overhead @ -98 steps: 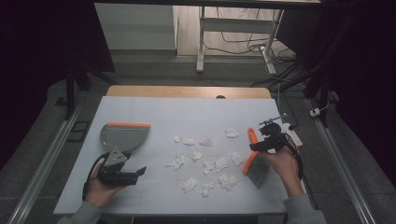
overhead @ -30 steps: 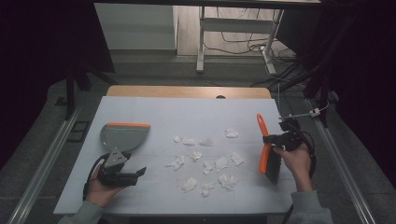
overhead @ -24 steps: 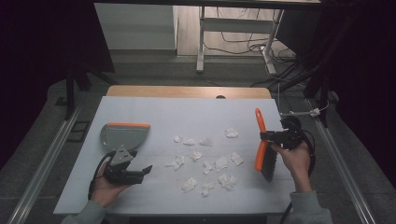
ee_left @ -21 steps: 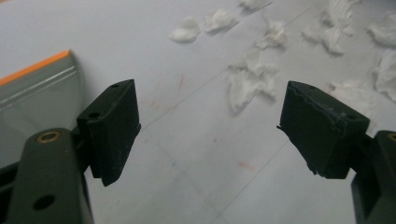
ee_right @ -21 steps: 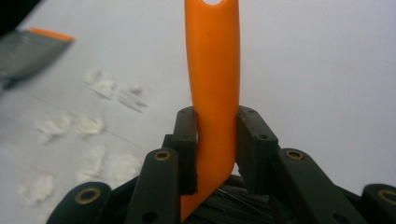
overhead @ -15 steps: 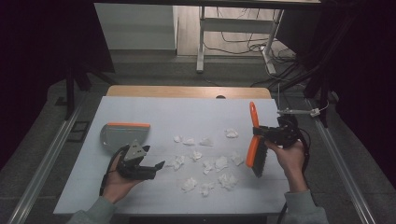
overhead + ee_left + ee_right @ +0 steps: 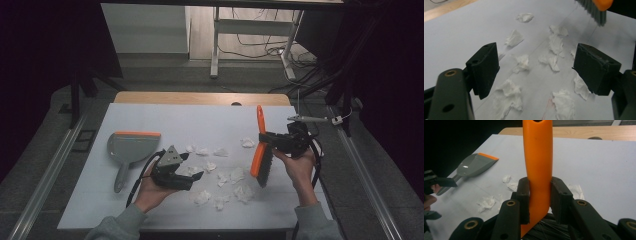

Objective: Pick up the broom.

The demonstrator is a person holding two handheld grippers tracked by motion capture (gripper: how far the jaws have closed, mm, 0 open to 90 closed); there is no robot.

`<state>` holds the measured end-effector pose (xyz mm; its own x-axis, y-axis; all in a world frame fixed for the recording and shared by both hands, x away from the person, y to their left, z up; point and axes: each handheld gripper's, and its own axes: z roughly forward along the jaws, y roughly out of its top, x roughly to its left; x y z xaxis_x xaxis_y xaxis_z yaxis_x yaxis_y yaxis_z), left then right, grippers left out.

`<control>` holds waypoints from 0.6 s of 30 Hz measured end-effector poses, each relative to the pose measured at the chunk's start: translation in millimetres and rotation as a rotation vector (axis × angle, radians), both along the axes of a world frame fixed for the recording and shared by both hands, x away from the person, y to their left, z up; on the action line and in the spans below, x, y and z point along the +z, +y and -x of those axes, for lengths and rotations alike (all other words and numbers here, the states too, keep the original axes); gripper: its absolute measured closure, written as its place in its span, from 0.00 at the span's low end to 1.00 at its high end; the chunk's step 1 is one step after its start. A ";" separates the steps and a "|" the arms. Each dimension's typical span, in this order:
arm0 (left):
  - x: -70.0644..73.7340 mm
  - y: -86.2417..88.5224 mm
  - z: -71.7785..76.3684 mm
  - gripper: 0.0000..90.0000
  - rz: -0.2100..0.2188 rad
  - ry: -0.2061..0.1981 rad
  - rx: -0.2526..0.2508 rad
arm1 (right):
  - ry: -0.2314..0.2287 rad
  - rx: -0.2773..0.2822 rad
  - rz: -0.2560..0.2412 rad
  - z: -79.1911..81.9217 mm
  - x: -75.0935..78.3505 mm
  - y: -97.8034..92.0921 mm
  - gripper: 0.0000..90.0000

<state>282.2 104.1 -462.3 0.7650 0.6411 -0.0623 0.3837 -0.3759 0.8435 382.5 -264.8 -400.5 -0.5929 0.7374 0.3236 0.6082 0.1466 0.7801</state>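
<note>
My right gripper [image 7: 267,138] is shut on the orange handle of a brush [image 7: 260,147], held above the table's right side with its dark bristles [image 7: 265,171] pointing down. In the right gripper view the handle [image 7: 538,162] stands upright between the jaws. Several crumpled white paper scraps [image 7: 231,175] lie scattered over the table's middle. My left gripper [image 7: 192,167] hovers open over the scraps' left part, nothing between its fingers; the scraps [image 7: 522,62] lie below the jaws. A grey dustpan [image 7: 125,149] with an orange lip rests flat at the left.
The white table top [image 7: 165,120] has a wooden strip along its far edge. A metal rail [image 7: 47,180] runs along the left of the table, another along the right. Cables and desk legs lie on the floor beyond.
My left gripper has moved right, from beside the dustpan to over the scraps. My right gripper has carried the brush leftward, closer to the scraps, and raised it upright.
</note>
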 end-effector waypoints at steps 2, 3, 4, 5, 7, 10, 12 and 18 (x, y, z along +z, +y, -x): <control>1.5 -5.6 -0.4 0.23 -0.007 -0.008 -0.008 | -0.002 0.003 0.003 0.1 -1.5 5.5 0.79; 1.8 -8.2 -0.8 0.23 -0.006 -0.011 -0.010 | -0.006 0.001 0.003 0.3 -2.3 8.5 0.79; 2.1 -13.0 -1.9 0.23 -0.005 -0.010 -0.017 | -0.010 0.002 0.005 0.2 -3.1 11.8 0.79; 2.1 -13.0 -1.9 0.23 -0.005 -0.010 -0.017 | -0.010 0.002 0.005 0.1 -3.9 15.1 0.79; 1.7 -18.0 -3.4 0.23 -0.004 -0.006 -0.026 | -0.017 0.001 -0.001 0.0 -5.7 21.4 0.79; -0.2 -29.7 -6.0 0.23 -0.001 -0.005 -0.054 | -0.023 0.009 -0.013 -0.7 -8.2 30.3 0.79; -1.6 -36.3 -7.4 0.22 0.003 -0.003 -0.069 | -0.030 0.015 -0.015 -0.9 -9.4 35.5 0.79; -5.5 -55.2 -9.0 0.22 -0.007 -0.004 -0.103 | -0.047 0.006 -0.044 1.4 -11.5 49.0 0.79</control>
